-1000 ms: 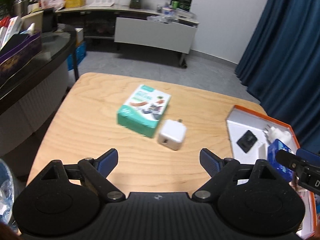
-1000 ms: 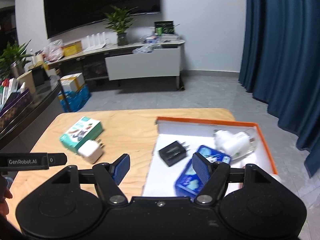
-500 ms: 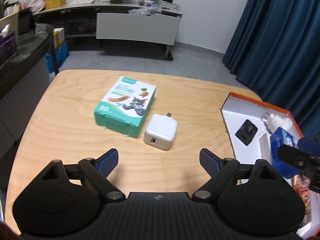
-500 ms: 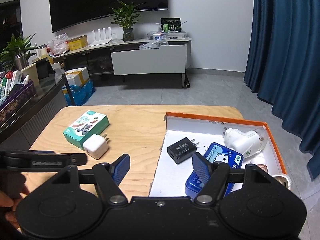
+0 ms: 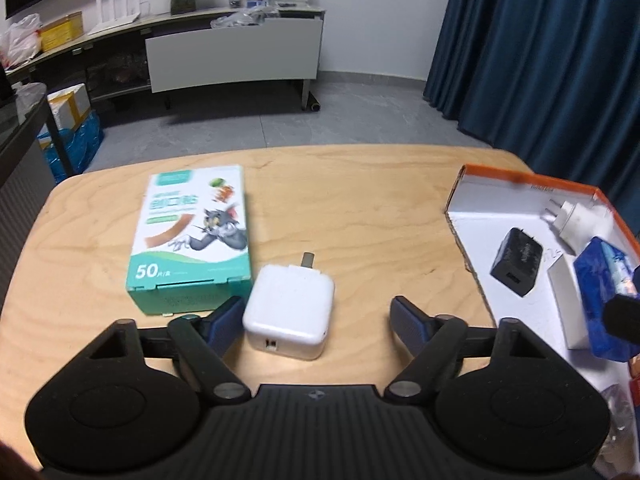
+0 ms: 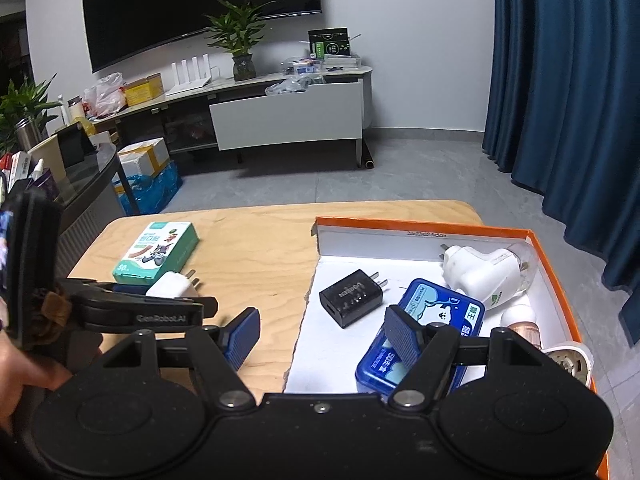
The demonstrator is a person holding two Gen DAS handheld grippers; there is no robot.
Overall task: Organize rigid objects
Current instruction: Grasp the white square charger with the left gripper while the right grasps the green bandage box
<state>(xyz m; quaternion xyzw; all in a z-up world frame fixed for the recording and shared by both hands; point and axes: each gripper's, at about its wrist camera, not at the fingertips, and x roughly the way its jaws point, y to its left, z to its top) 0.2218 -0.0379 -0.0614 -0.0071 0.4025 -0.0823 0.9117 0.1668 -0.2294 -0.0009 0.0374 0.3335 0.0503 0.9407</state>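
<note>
A white charger [image 5: 290, 316] lies on the wooden table [image 5: 360, 216], just right of a green plaster box [image 5: 192, 236]. My left gripper [image 5: 316, 320] is low over the table with the charger between its closing jaws. The left pad is at the charger's side and the right pad stands well clear of it. My right gripper [image 6: 322, 332] is open with nothing between its fingers, over the near left edge of the orange-rimmed tray [image 6: 420, 228]. In the tray lie a black charger [image 6: 352, 296], a blue box [image 6: 424, 332] and a white plug [image 6: 484, 272].
More small items sit at the tray's near right corner [image 6: 568, 360]. A dark glass-topped table [image 6: 84, 176] with clutter stands left of the wooden one. Blue curtains [image 6: 568, 100] hang at the right. Behind is grey floor and a TV cabinet [image 6: 288, 120].
My left gripper has come forward and down, so the white charger now lies between its jaws, which have narrowed. The right gripper has hardly moved.
</note>
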